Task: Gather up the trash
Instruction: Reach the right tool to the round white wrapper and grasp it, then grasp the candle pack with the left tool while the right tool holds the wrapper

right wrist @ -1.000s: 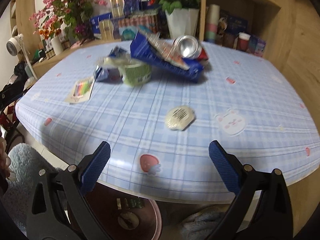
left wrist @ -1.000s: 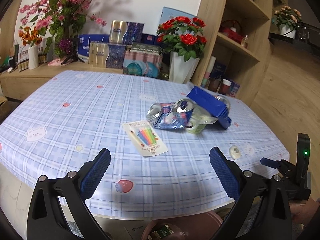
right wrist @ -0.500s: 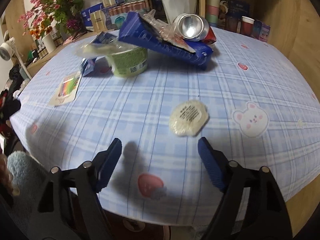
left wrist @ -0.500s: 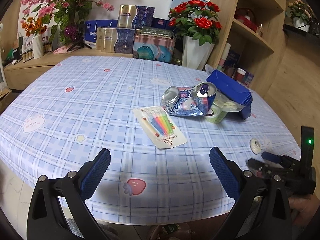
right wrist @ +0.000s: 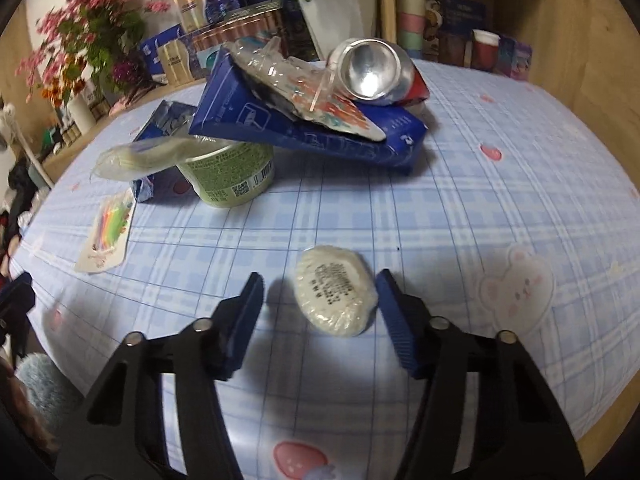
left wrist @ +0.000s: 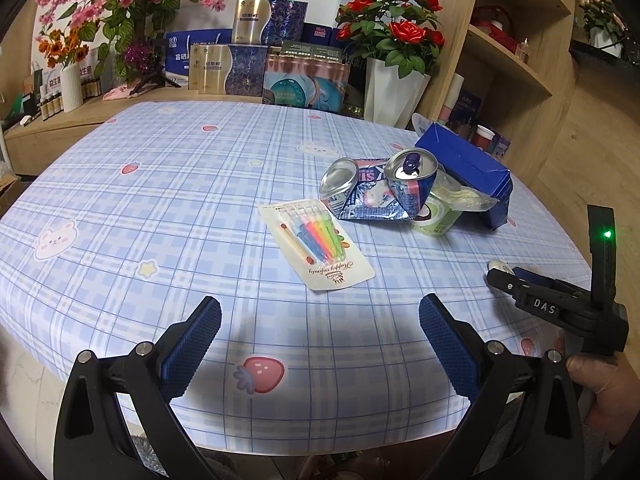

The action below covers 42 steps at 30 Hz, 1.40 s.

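Observation:
A round white wrapped lid [right wrist: 336, 290] lies on the checked tablecloth [right wrist: 480, 208]. My right gripper [right wrist: 318, 286] is open and low over the table, its fingers on either side of the lid, the right finger [right wrist: 394, 312] close to it. Behind lies a trash pile: a green cup [right wrist: 230, 174], a blue carton [right wrist: 304, 128], a crushed can [right wrist: 374, 70] and plastic wrap [right wrist: 304, 88]. My left gripper [left wrist: 320, 336] is open and empty above the near table edge. A candle pack [left wrist: 316, 242] lies ahead of it, with crushed cans [left wrist: 380, 188] beyond.
A white vase of red roses [left wrist: 394, 88] and gift boxes [left wrist: 240, 64] stand behind the table. A wooden shelf unit [left wrist: 520, 60] is at the right. The right gripper's body [left wrist: 560, 304] shows at the right of the left wrist view.
My right gripper has moved forward and down to the white lid and narrowed around it. My left gripper has moved closer over the table edge.

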Available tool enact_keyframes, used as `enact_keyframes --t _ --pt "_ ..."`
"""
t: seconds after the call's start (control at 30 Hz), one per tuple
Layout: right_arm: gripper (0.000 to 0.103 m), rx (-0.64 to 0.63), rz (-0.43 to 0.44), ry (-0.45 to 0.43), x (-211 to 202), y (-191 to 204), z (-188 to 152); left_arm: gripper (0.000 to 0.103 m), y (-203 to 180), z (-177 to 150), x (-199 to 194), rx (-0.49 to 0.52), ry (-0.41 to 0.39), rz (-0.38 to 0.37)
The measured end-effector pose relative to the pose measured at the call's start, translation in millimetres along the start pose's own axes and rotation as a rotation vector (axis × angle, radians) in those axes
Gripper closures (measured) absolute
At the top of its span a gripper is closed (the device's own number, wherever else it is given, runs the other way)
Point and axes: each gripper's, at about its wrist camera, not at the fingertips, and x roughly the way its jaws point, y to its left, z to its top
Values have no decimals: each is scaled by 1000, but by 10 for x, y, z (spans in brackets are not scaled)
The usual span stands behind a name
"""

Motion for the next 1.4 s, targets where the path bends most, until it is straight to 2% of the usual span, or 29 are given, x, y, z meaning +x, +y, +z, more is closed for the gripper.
enact_keyframes --t 0.1,0.27,0.3,0.33,0.5,0.67,0.77,0.83,0.93,1.03,1.2,1.4 --pt "47 -75 -15 4 30 52 22 6 10 10 23 -10 4 4" --pt "49 -97 17 -1 40 11 36 6 10 45 70 -20 14 9" --pt "58 -93 21 -5 29 -4 31 6 5 50 79 -21 16 9" --pt "60 -87 30 -5 24 -23 32 6 -3 54 93 -22 20 8" --pt "61 -7 86 -16 -37 -128 18 6 -12 117 195 -44 50 11" --pt "61 11 100 -49 -118 -142 58 7 -55 301 413 -34 91 59" --pt "61 12 103 -58 -146 -128 71 20 -17 430 557 -63 101 83" --pt "61 12 92 -62 -158 -117 64 36 37 512 655 -105 115 88" --pt "61 21 93 -57 -149 -124 34 49 75 599 748 -136 115 78" --pt "61 30 98 -46 -124 -137 -1 51 9 645 842 -106 127 78" --pt "61 39 109 -42 -107 -131 -41 51 -25 628 1039 -70 185 151" --pt "61 49 116 -39 -100 -146 -64 52 -85 617 1125 2 172 230"
